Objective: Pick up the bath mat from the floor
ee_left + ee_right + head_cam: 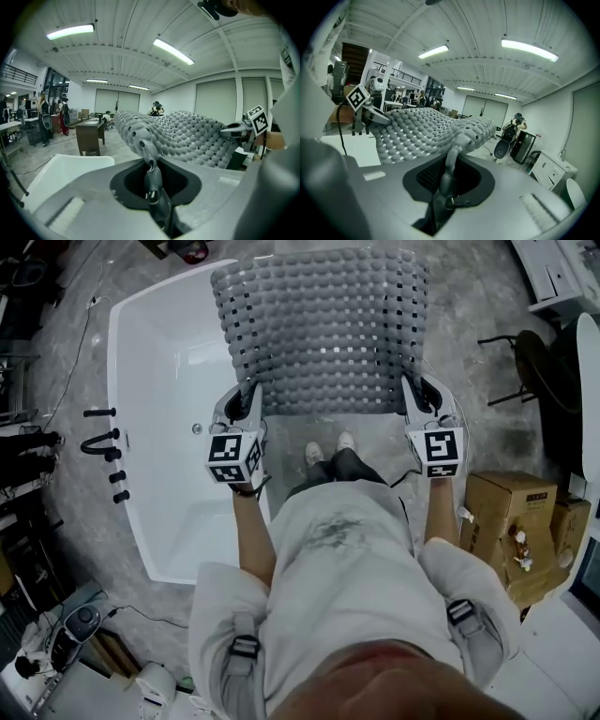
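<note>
Left tongs (246, 401) and right tongs (419, 395) pinching near corners of the bath mat (323, 329)
Squeeze firmly, jaws narrow on the edge; hold both level and well apart to carry it spread, up off the floor (459, 287) beside the tub (159, 371), with no corner slipping.

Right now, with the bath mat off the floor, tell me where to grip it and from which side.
Grip the bath mat at the two corners of its near edge, coming from the person's side. It is a wide, thin sheet that drapes, so a two-corner hold likely keeps it spread. The left gripper and the right gripper are each shut on one corner.
</note>
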